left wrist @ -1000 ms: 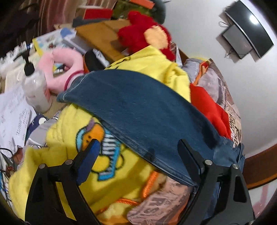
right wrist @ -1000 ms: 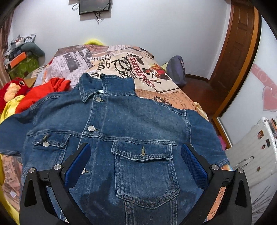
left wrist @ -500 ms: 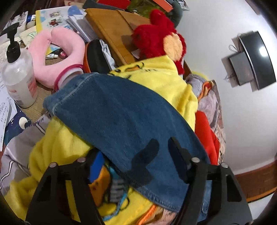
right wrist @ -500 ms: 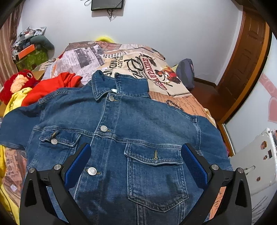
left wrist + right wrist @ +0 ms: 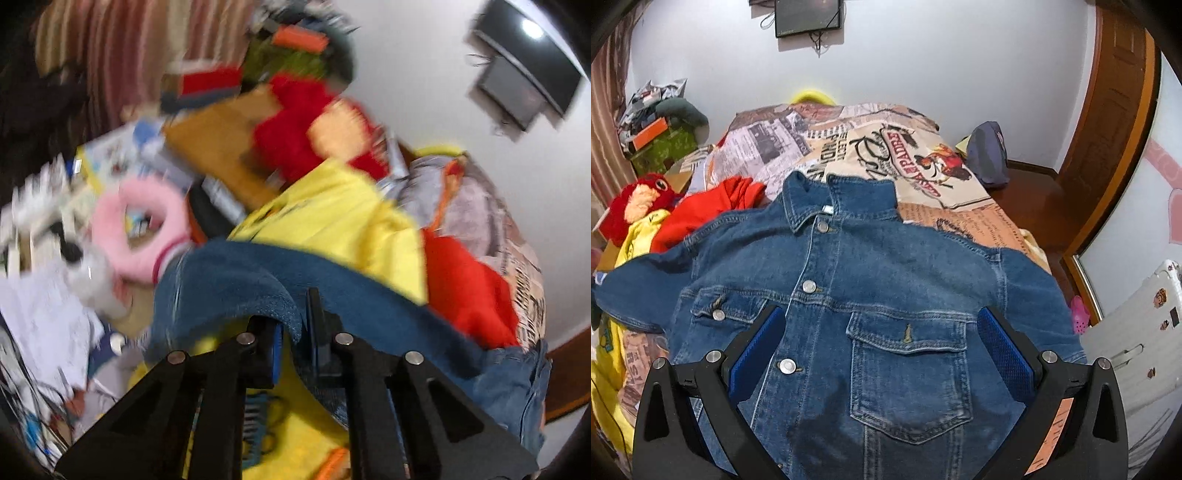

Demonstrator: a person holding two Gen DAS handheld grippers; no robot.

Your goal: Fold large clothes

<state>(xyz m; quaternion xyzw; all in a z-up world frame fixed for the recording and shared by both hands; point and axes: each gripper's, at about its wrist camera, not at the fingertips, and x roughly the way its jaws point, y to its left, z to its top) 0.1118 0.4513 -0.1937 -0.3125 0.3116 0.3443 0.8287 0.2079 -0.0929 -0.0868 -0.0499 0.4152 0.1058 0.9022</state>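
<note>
Gripping the edge of a sleeve (image 5: 236, 284), the left gripper (image 5: 293, 341) has its jaws pressed together on the blue cloth, and the sleeve rises in a curve above the yellow blanket (image 5: 332, 218). This sleeve belongs to the denim jacket (image 5: 871, 295), which lies front up and buttoned on the bed (image 5: 945, 218), with the collar toward the wall. The right gripper (image 5: 879, 354) hangs over the chest pocket with its jaws wide apart and holds nothing.

I judge that the step is to fold the sleeve over the front of the jacket. Several things could go wrong. The grip takes only a narrow edge of thick denim, so the cloth may slip out if the pull is fast; the left view is blurred, which suggests quick motion. The yellow blanket and the red garment (image 5: 713, 206) lie just beside the sleeve, touching it, and could be dragged along. Nothing holds the body of the jacket down, so the whole jacket may slide sideways instead of folding.
</note>
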